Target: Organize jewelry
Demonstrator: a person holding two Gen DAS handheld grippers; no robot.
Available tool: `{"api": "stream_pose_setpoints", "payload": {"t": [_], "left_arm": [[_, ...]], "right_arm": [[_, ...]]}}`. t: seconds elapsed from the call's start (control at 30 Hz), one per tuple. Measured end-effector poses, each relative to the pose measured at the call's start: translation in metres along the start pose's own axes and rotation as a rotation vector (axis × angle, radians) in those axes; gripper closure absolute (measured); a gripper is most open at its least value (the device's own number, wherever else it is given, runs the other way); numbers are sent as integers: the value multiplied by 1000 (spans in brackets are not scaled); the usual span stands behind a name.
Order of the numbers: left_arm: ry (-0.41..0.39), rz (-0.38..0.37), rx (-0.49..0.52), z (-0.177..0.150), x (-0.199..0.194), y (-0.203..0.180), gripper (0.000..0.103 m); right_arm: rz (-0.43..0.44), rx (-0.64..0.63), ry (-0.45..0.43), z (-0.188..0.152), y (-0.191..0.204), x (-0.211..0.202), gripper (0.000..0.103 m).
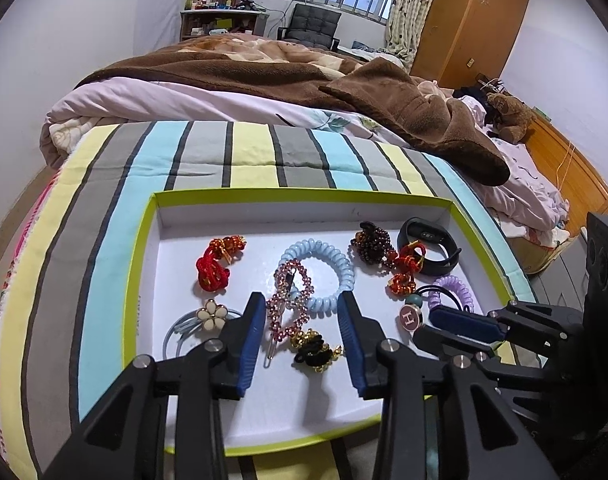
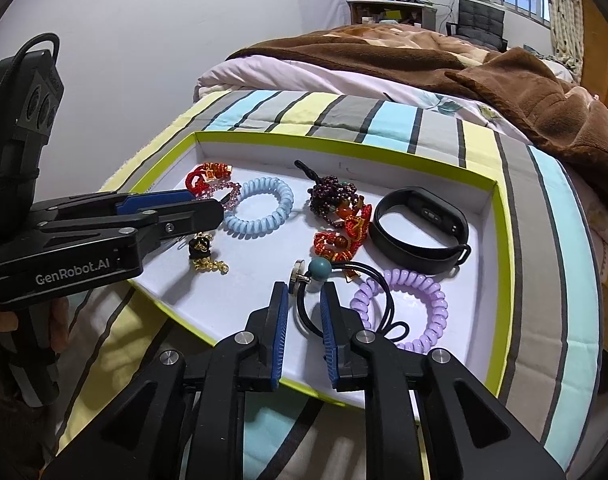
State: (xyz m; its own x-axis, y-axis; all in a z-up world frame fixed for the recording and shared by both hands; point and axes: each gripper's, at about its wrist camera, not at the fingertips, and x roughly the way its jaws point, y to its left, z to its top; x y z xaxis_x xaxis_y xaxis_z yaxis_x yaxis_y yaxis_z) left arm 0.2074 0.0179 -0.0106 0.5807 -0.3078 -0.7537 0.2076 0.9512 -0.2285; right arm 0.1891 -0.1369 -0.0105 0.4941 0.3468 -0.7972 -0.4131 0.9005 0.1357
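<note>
Jewelry lies loose and mixed in the tray (image 1: 143, 248) on the bed (image 1: 207, 160), unsorted as far as visible; left hand-held gripper (image 1: 299, 300) gapes wide, empty, over the pink clip (image 1: 289, 300); right hand-held gripper (image 2: 304, 292) half-open, straddling the black tie (image 2: 344, 312), gripping nothing.

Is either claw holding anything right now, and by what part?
Nothing is held. The left claw is open over the pink hair clip; the right claw is open around the black hair tie.
</note>
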Motion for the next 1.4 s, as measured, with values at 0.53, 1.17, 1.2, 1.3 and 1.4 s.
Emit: {"api": "stream_pose_setpoints", "payload": {"t": [0.53,1.17,1.2,1.3,1.4], "left_arm": [[-67,83,-1,-10,-39,-11,56],[-166,296,36,-53,-76,-46,55],[-168,298,33,-54,-77,-47,55],[-166,297,29,-57,-78,-49,55],[-169,309,24,-60,-79,-51,55]], "right_arm": [[-17,44,-68,-6,2,-34,59],[-141,141,-152,-43,7,-87,59],[-150,144,-156,-45,7,-89,59],[-173,137,-162,-48,10,-92,59],[-176,134,-168,-50,12,-95,59]]}}
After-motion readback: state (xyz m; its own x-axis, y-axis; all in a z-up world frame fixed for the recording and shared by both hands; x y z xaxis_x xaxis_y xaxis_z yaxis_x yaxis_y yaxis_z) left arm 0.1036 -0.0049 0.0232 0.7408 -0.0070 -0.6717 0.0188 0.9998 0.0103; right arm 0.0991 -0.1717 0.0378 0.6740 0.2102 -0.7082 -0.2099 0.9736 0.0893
